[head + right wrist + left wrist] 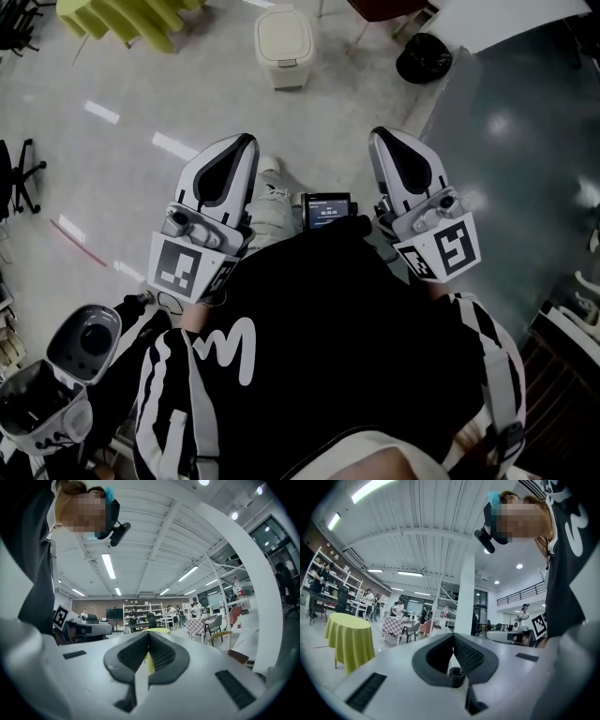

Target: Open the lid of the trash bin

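The trash bin (pixel 285 47), cream with a rounded lid lying shut, stands on the floor well ahead of me, top centre of the head view. Both grippers are held close to the person's chest, far short of the bin. The left gripper (pixel 246 142) points forward with its jaws closed tip to tip and nothing between them; the left gripper view shows the same closed jaws of that gripper (pixel 453 636) raised toward the room. The right gripper (pixel 379 134) is likewise shut and empty, and it (pixel 149 633) also looks out level. The bin is not in either gripper view.
A yellow-green clothed table (pixel 122 19) stands at the far left, a black bag (pixel 424 58) right of the bin, a white table (pixel 506 19) far right. A small screen device (pixel 326 210) sits at the person's chest. A grey camera device (pixel 56 384) is bottom left.
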Motion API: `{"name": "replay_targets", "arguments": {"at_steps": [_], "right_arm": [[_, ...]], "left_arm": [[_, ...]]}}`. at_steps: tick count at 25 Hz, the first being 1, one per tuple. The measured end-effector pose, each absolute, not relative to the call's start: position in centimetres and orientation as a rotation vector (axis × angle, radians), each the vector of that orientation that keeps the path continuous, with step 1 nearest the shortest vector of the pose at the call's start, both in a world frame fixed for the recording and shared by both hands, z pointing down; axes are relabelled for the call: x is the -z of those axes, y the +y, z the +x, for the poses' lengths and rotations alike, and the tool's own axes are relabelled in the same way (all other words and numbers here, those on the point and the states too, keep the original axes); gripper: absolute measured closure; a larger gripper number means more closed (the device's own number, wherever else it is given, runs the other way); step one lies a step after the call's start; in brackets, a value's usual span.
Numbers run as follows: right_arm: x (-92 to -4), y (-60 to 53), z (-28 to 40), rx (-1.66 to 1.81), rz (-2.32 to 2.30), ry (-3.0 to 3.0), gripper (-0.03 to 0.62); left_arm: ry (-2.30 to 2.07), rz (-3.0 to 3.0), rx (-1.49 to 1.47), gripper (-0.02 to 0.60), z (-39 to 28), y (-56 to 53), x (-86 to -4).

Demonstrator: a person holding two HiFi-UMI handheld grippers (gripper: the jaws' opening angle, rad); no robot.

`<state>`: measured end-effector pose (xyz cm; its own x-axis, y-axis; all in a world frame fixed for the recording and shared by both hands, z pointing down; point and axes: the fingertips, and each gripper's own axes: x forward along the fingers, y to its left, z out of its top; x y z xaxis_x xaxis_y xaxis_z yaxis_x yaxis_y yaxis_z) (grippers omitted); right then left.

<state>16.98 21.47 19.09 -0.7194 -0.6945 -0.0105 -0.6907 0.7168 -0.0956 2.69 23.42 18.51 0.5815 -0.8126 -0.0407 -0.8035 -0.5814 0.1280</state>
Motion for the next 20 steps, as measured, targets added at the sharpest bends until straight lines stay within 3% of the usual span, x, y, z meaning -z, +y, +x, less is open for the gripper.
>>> {"name": "replay_targets", "arguments": {"at_steps": [20], "right_arm": [[-18.5,15.5,16.0,0.105,-1.182,2.856,0.589]], "left_arm": [[-1.308,2.767,0.165,0.574,2.8,17.0,-18.0]]}}
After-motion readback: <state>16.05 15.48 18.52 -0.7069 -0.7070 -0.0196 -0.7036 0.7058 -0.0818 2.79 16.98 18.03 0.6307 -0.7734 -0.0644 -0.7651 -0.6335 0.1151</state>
